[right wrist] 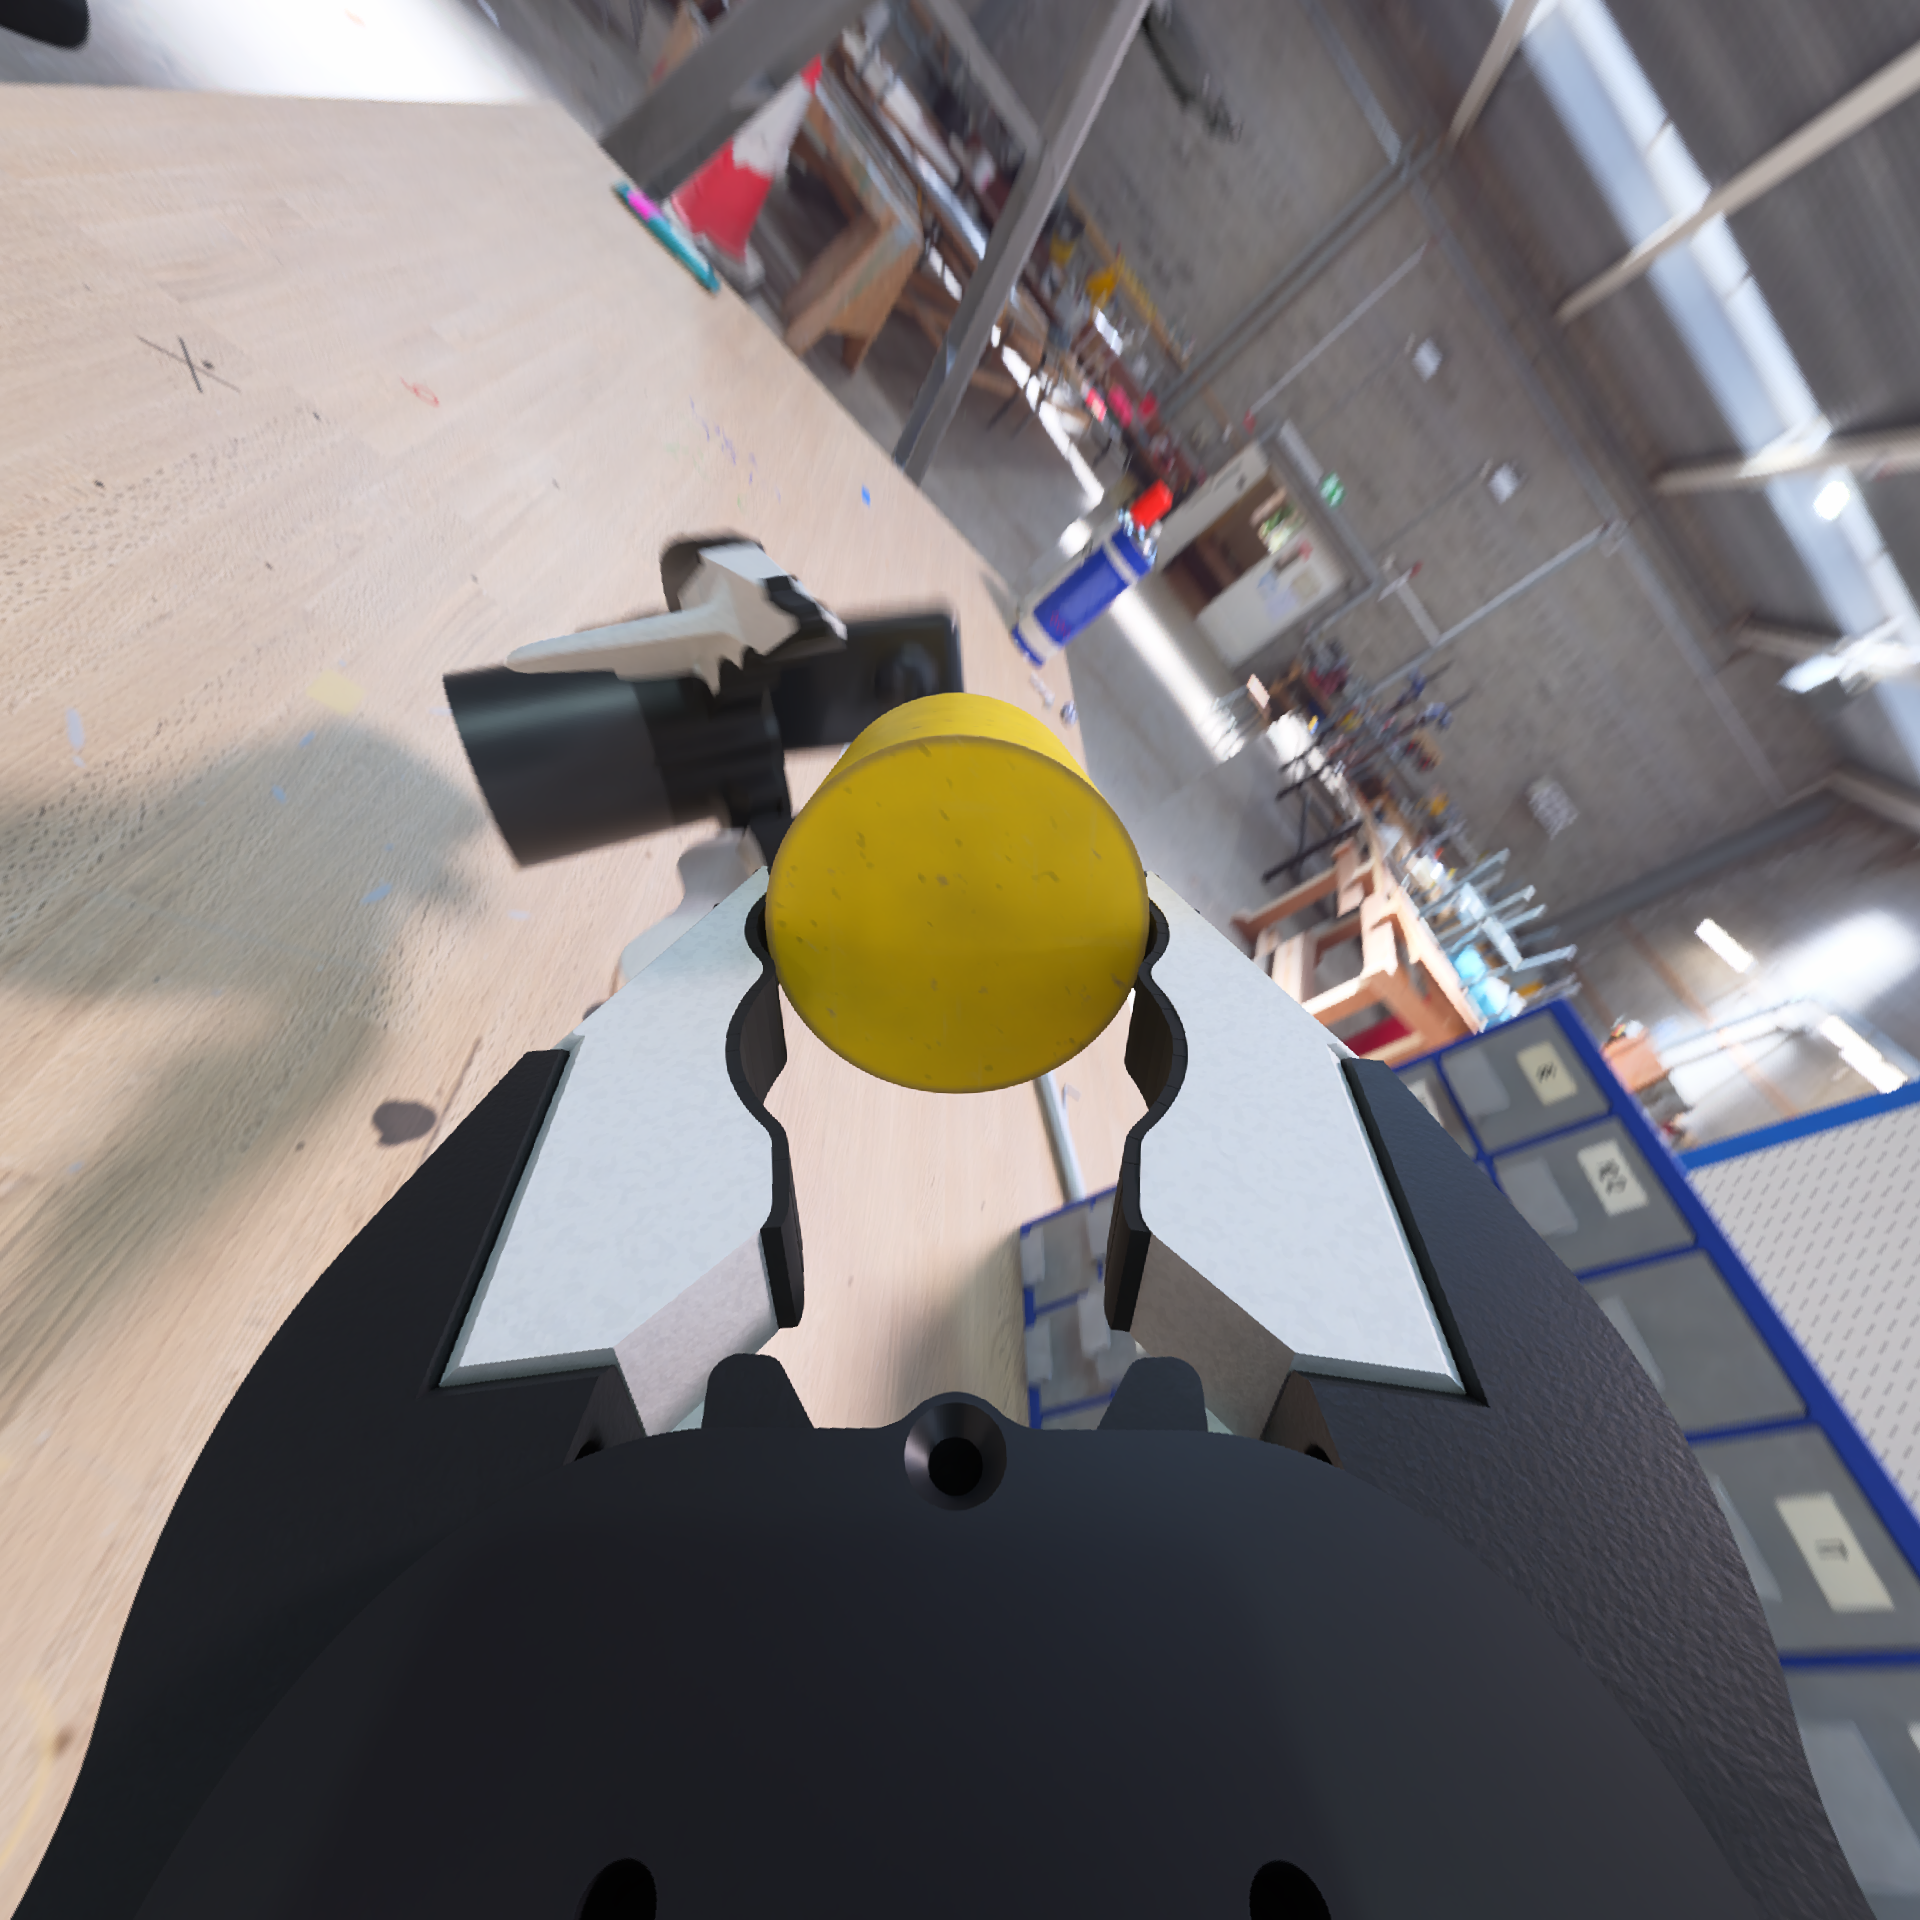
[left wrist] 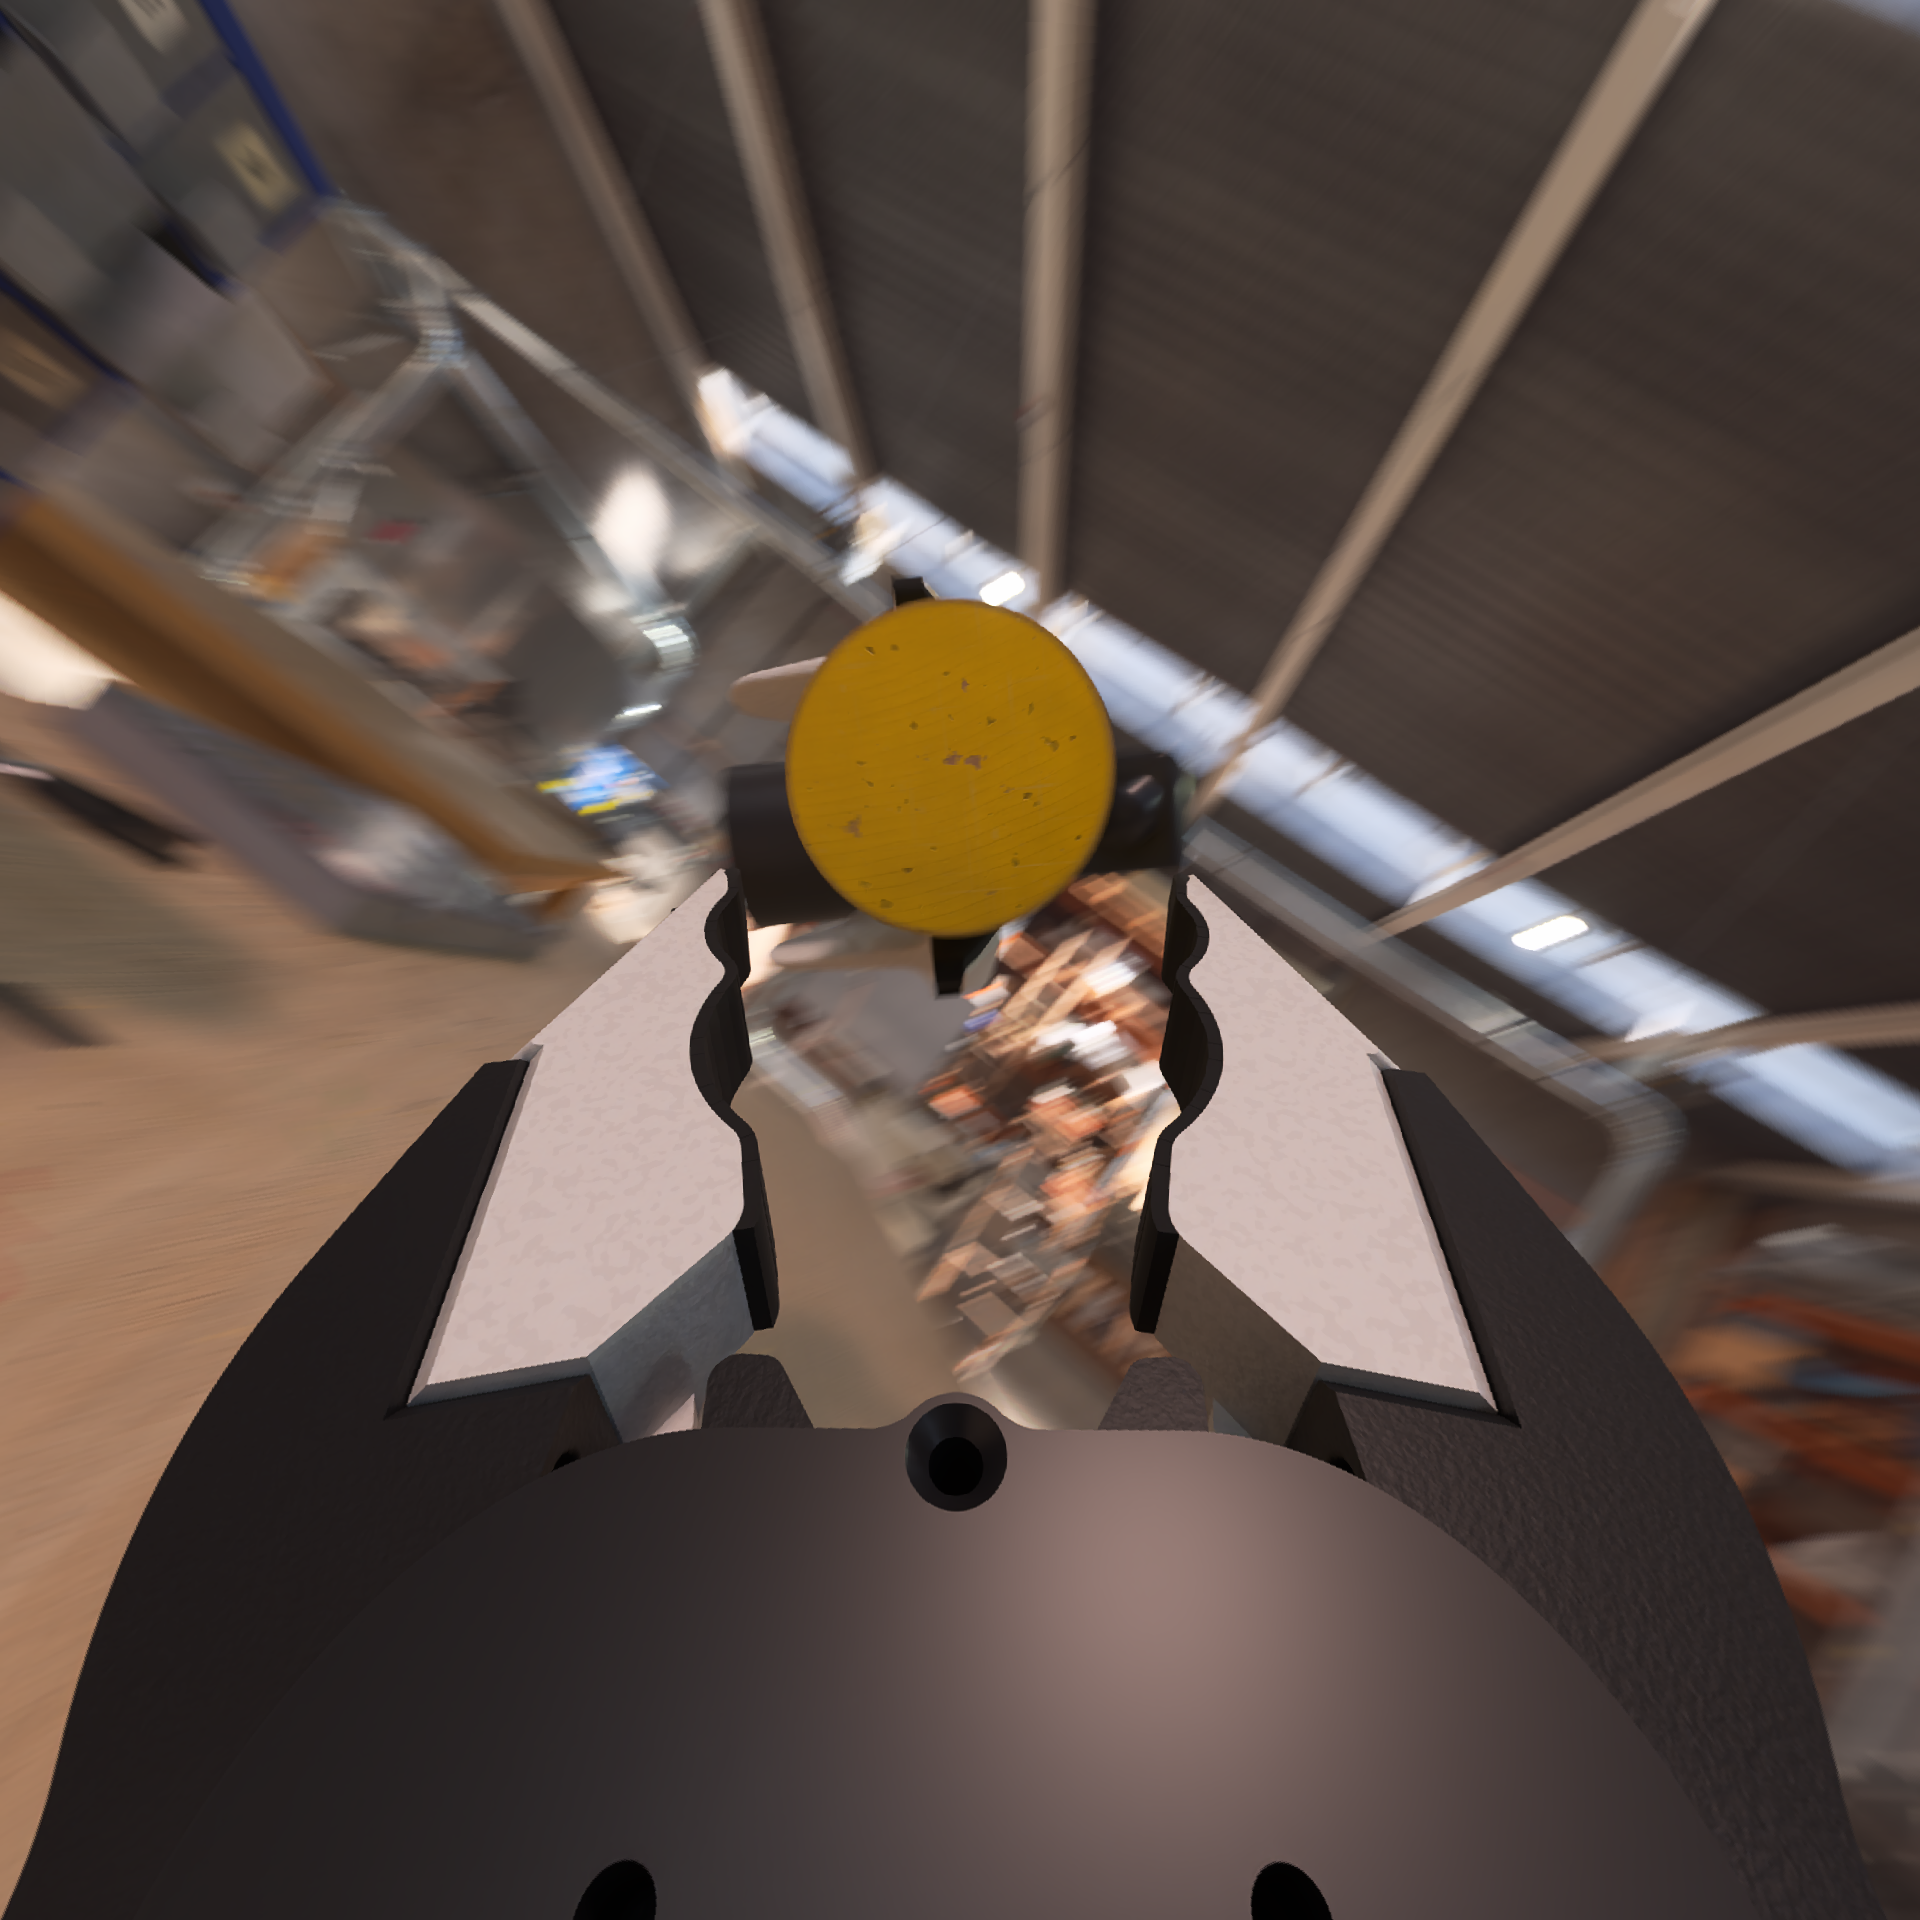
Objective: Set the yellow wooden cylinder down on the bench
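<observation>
The yellow wooden cylinder (right wrist: 951,904) lies lengthwise between the fingers of my right gripper (right wrist: 956,904), which is shut on it and holds it in the air above the light wooden bench (right wrist: 312,416). In the left wrist view I see the cylinder's round end face (left wrist: 951,769) just beyond my left gripper (left wrist: 956,899), which is open and empty. Dark parts of the right gripper (left wrist: 769,831) show behind the cylinder there. The left gripper (right wrist: 665,707) also shows in the right wrist view, past the cylinder's far end and over the bench.
A blue spray can with a red cap (right wrist: 1091,582) lies near the bench's far edge. A red and white cone (right wrist: 738,177) stands beyond it. A blue-framed drawer cabinet (right wrist: 1662,1299) is at the right. The bench top (left wrist: 156,1195) shows at the left.
</observation>
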{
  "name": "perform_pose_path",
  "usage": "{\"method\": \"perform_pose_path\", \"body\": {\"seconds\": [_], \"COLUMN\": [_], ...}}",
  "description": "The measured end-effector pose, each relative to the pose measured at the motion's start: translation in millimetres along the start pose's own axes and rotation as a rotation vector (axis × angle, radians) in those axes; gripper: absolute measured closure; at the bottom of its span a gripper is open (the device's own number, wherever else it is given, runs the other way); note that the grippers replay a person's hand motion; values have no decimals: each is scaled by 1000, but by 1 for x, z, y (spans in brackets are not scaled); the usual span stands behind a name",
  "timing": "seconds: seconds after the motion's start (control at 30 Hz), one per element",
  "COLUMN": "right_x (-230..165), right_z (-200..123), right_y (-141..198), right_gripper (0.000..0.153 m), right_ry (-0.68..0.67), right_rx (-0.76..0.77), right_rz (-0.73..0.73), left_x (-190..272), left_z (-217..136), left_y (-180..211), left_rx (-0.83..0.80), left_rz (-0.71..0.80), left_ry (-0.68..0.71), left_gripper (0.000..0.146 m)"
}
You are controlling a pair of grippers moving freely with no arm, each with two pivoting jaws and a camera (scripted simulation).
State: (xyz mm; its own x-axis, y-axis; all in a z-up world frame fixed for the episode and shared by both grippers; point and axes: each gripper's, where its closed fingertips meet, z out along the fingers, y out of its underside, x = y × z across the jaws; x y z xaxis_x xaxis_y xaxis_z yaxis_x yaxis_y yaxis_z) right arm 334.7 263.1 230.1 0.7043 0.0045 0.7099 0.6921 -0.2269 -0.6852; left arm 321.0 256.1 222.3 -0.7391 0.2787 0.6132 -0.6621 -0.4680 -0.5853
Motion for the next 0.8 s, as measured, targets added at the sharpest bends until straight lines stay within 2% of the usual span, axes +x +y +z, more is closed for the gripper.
{"method": "perform_pose_path", "body": {"seconds": [0.07,0.17,0.23,0.27,0.33,0.43,0.6,0.8], "right_x": [7,10,0,-7,-27,-53,-77,-88], "right_z": [-8,-23,-31,-32,-32,-31,-25,-24], "right_y": [15,63,103,121,151,185,205,208], "right_gripper": [87,87,87,87,87,87,87,87], "right_ry": [-13,-76,-145,-180,-270,-384,-476,-557], "right_rx": [-93,-367,-593,-688,-839,-1015,-1124,-1152], "right_rz": [66,244,364,412,500,519,544,514], "left_x": [-16,-44,-51,-52,-49,-48,-57,-54], "left_z": [-9,-42,-62,-67,-67,-67,-82,-74], "left_y": [-2,-21,-28,-25,-17,-4,1,6], "left_rx": [-107,-267,-407,-478,-541,-621,-751,-723], "left_rz": [229,659,881,921,882,839,877,859], "left_ry": [-235,-708,-894,-917,-879,-856,-959,-844], "left_gripper": [62,28,15,15,14,14,14,14]}}
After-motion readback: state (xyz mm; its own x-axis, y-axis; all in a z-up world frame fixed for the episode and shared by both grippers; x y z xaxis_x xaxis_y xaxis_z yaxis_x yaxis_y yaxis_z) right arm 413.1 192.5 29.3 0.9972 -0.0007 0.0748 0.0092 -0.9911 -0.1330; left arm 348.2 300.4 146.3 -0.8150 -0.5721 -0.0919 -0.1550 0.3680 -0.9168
